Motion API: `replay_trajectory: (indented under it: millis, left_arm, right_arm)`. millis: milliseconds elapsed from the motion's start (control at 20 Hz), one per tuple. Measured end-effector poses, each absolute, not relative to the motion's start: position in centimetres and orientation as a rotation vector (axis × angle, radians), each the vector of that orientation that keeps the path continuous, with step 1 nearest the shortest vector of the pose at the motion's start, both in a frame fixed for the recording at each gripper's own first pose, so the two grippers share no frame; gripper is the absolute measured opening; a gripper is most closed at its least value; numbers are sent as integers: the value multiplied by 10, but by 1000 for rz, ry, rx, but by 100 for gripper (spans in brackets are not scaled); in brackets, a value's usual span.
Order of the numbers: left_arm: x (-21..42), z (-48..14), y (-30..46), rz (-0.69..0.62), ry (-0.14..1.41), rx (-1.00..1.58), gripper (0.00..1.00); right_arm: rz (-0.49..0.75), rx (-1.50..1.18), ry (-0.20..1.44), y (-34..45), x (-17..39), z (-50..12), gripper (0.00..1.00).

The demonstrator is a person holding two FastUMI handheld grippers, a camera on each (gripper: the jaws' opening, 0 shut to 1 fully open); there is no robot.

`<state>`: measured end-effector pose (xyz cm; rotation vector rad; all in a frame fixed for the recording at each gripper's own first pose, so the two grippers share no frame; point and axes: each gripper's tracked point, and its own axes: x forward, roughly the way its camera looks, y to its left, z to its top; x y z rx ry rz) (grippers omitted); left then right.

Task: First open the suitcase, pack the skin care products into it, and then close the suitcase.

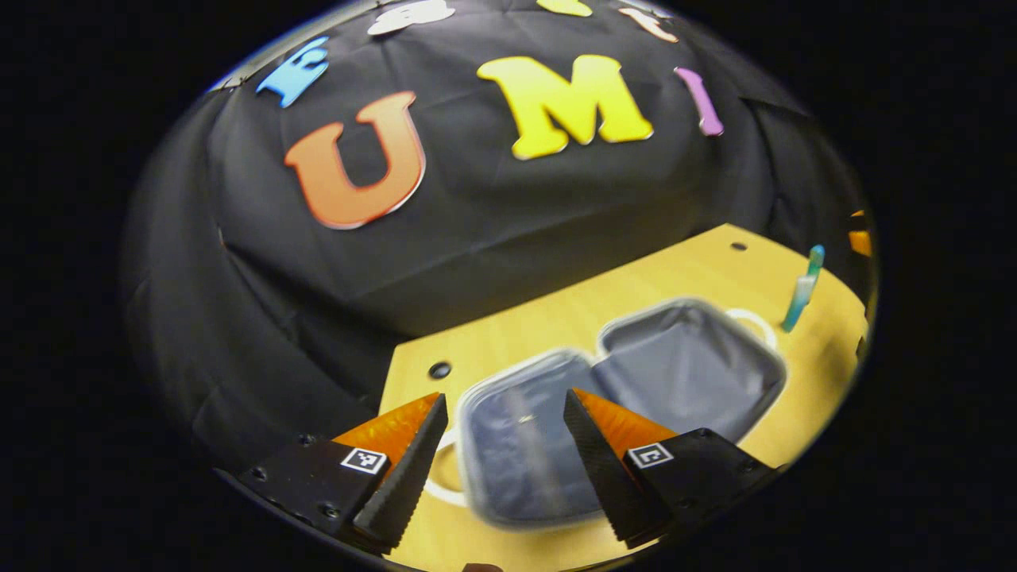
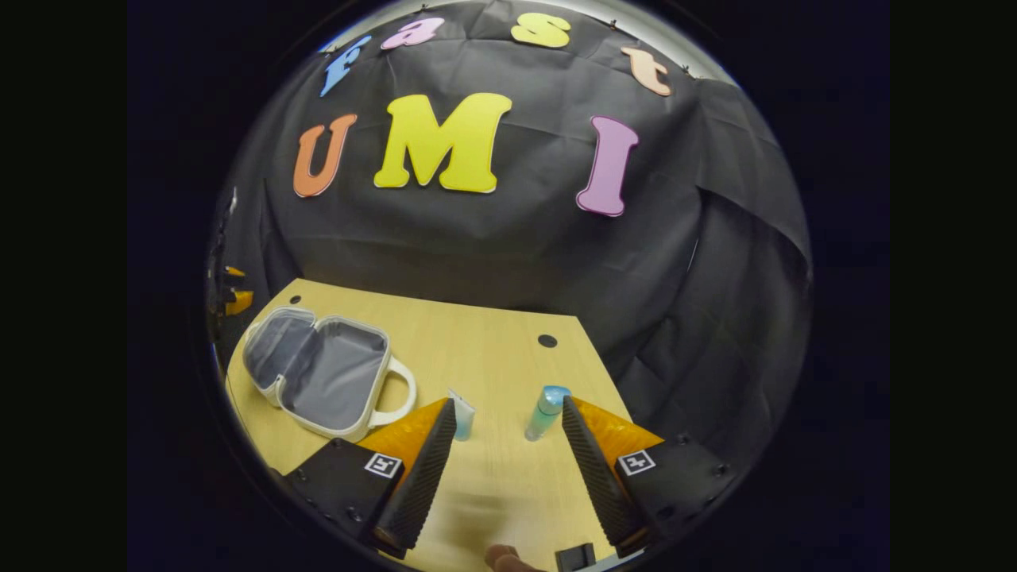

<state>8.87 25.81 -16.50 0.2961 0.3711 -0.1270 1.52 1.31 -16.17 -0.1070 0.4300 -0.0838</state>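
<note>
The suitcase (image 2: 318, 372) lies open flat on the table (image 2: 493, 349), long axis toward the left corner. Two tubes (image 2: 545, 412) stand upright nearby. Both tongs (image 1: 505, 415) (image 2: 508, 417) are wide, holding nothing.

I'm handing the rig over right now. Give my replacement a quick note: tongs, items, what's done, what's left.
Left tongs: open, empty, hovering over the suitcase.
Right tongs: open, empty, aimed at the two skin care tubes standing on the table.
Suitcase: lies open on the table, with nothing seen inside.
Done: suitcase opened.
Left: pick up both tubes, place them in the suitcase, close it.
</note>
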Motion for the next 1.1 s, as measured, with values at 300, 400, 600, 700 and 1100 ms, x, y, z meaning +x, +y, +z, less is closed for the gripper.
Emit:
replay_trajectory:
  millis: [300,400,600,700,1100]
  left_arm:
    - [78,-135,105,-251,267,147,98]
    - [69,-143,61,-302,272,125,99]
    - [56,-178,-21,-371,323,47,99]
    - [46,-200,-56,-401,356,26,99]
    - [69,-299,-160,-409,467,4,99]
  right_arm:
    - [-19,-125,411,-14,9,-164,80]
    - [-11,-136,410,-27,3,-167,80]
    - [-3,-153,428,-60,-7,-178,80]
    - [-7,-153,442,-79,-12,-185,80]
    - [2,-191,537,-132,-14,-237,80]
